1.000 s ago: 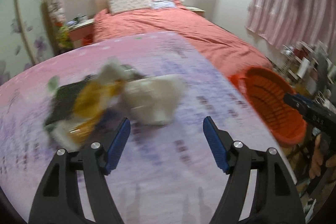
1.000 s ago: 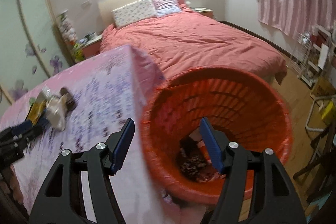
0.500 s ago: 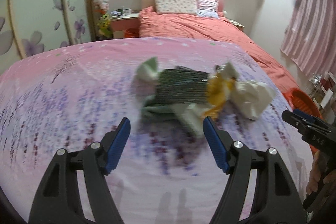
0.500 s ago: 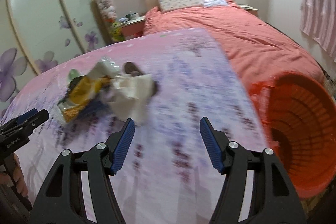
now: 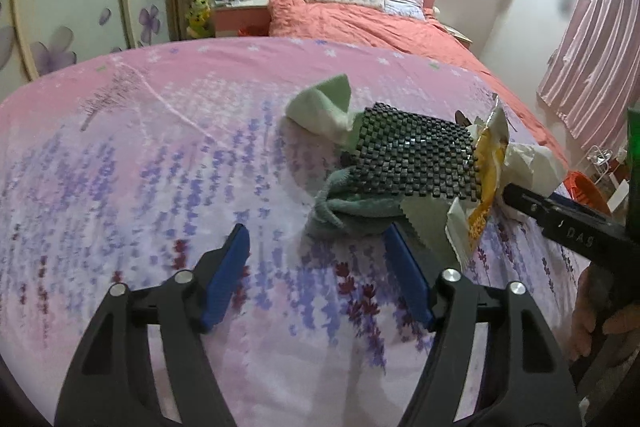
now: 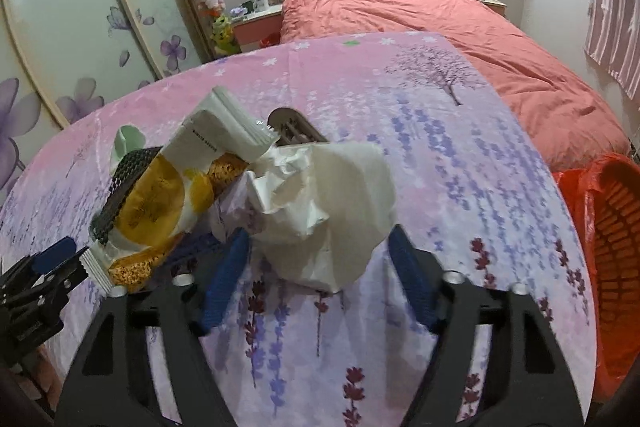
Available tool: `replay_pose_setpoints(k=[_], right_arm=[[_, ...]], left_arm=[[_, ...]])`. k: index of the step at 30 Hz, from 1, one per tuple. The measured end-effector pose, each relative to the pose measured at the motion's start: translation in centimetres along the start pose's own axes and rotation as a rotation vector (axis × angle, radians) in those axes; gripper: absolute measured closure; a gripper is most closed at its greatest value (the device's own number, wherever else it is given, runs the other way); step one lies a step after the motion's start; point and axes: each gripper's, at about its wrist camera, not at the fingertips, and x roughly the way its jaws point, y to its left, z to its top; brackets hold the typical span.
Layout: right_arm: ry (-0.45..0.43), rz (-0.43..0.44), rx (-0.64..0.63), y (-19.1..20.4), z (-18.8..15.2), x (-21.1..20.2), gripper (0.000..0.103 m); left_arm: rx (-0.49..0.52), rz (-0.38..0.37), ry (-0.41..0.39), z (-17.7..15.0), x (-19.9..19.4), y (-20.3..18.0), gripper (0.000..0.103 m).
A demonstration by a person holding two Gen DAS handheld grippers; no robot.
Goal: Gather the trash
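A trash pile lies on the pink flowered tablecloth: a green cloth, a black beaded mat, a yellow snack bag, a white packet and crumpled white paper. My left gripper is closing, its fingertips just short of the green cloth's near edge, with nothing pressed between them. It shows at the lower left in the right wrist view. My right gripper is closing too, with the crumpled paper between its blue pads. It reaches into the pile from the right in the left wrist view.
An orange basket with a red liner stands on the floor past the table's right edge. Behind the table are a bed with a coral cover, a nightstand and wardrobe doors with flower prints. A hand holds the right gripper.
Both views swung left, away from the basket and onto the pile. The right gripper went from over the basket to the white paper. Both pairs of jaws have narrowed a little.
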Motion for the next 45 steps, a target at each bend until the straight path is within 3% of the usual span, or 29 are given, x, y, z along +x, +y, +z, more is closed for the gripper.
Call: replay_pose_setpoints(k=[2,4,6,9,11,22,27,29,31,32,36,38,45], right_arm=[[0.004,0.002,-0.011,0.2,-0.4,0.2,0.054],[-0.001,-0.002,-0.020,0.3,-0.6,0.1,0.074],[-0.001,0.010,-0.006,-0.1,-0.7,-0.1,0.090],[-0.011,0.020,0.006,-0.9,-1.2,-0.9,0.093],[-0.023,0.013,0.006,-1.2,-1.6,-1.5,0.094],[-0.066,-0.014,0.016,-2.7,-2.9,-4.6,0.095],[-0.055,0.006,0.008,-3.2,-3.8,-5.5,0.095],[-0.049,0.021,0.007,-3.3,-4.0,-5.7,0.085],[-0.055,0.025,0.007,-3.4,-4.3,-6.0,0.046],[-0.063,0.026,0.007,-3.4,-4.4,-6.2,0.039],[-0.075,0.047,0.000,-3.4,-4.3,-6.6,0.030],[-0.080,0.058,0.004,-3.3,-4.1,-6.7,0.029],[-0.103,0.139,0.034,-2.9,-4.1,-6.9,0.029]], left_arm=[[-0.006,-0.019,0.012,0.0,0.6,0.0,0.046],[-0.013,-0.039,0.011,0.3,1.0,0.0,0.057],[-0.016,-0.054,0.013,0.5,1.3,-0.2,0.082],[-0.016,-0.052,0.009,0.5,1.4,-0.1,0.091],[-0.011,-0.041,-0.001,0.3,1.0,0.0,0.092],[-0.063,0.005,-0.115,-1.6,-6.3,3.9,0.093],[-0.080,0.010,-0.106,-1.9,-7.5,5.6,0.090],[-0.080,0.015,-0.102,-2.2,-7.6,5.5,0.082],[-0.078,0.009,-0.100,-2.6,-7.6,5.6,0.065],[-0.079,0.010,-0.105,-3.0,-7.8,5.6,0.054],[-0.060,0.019,-0.124,-3.4,-8.4,5.0,0.034],[-0.045,0.029,-0.131,-3.4,-8.3,4.8,0.029],[0.029,0.066,-0.087,-2.7,-6.0,3.8,0.028]])
